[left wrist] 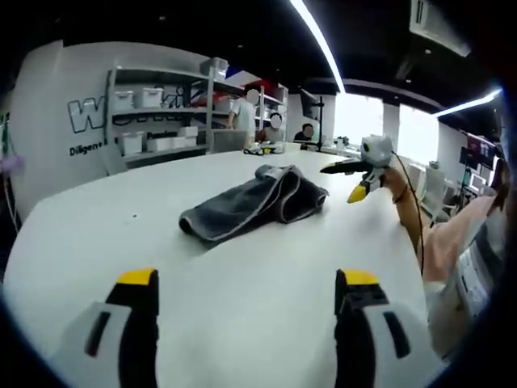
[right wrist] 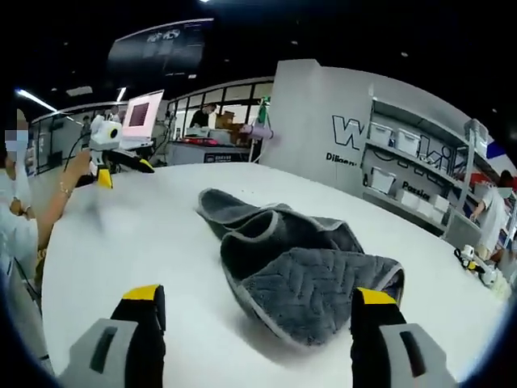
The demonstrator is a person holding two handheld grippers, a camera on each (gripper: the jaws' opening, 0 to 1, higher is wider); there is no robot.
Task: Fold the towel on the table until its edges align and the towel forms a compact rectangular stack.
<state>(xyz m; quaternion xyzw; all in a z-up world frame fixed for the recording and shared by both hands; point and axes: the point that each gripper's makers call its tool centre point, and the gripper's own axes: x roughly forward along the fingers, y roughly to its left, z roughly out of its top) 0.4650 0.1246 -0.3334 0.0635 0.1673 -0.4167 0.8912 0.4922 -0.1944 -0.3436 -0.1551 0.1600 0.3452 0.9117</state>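
A dark grey towel (left wrist: 254, 202) lies crumpled and loosely folded over itself near the middle of the white table (left wrist: 121, 218). In the left gripper view my left gripper (left wrist: 246, 279) is open over bare table, well short of the towel. My right gripper (left wrist: 343, 182) hovers beyond the towel's right end, held by a person's hand. In the right gripper view the towel (right wrist: 299, 267) shows its quilted underside and lighter hem. My right gripper (right wrist: 258, 295) stands open with the towel's near fold just ahead between its jaws. The left gripper (right wrist: 125, 172) hangs at the far left over the table (right wrist: 137, 234).
Metal shelves with white bins (left wrist: 157, 117) stand behind the table, with people beside them. Small objects (left wrist: 262, 148) sit at the table's far edge. A person's arm (left wrist: 452, 234) reaches in at the right. A lit monitor (right wrist: 144, 111) stands beyond the far side.
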